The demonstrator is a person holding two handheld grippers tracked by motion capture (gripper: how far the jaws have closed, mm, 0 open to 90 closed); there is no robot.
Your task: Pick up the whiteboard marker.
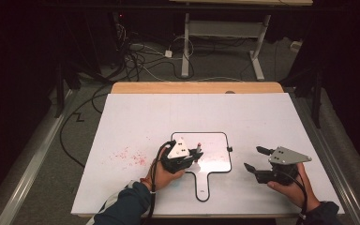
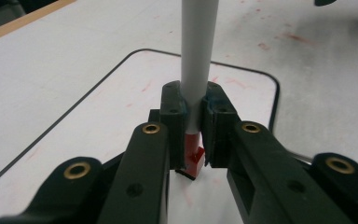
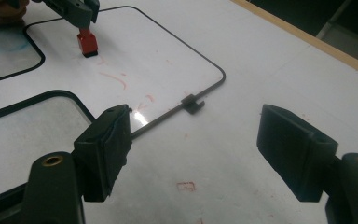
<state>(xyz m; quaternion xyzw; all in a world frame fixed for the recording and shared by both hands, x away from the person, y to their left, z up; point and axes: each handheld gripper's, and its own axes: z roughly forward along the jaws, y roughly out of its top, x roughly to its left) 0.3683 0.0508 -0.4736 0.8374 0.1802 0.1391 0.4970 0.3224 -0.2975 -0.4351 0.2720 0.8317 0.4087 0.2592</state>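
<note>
The left gripper [image 2: 193, 140] is clamping a smooth white marker [image 2: 197, 56], red end down on the glossy paddle-shaped whiteboard [image 1: 215, 145]; the right gripper [image 1: 255, 159] is hovering agape over the matte tabletop [image 1: 136, 117].

The white table [image 1: 262, 122] is lit evenly from above while the surroundings from 9 to 3 o'clock stay dark; near tool parts blur softly.

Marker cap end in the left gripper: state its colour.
Red with a black tip, on the marker; clearest in the left gripper view.
</note>
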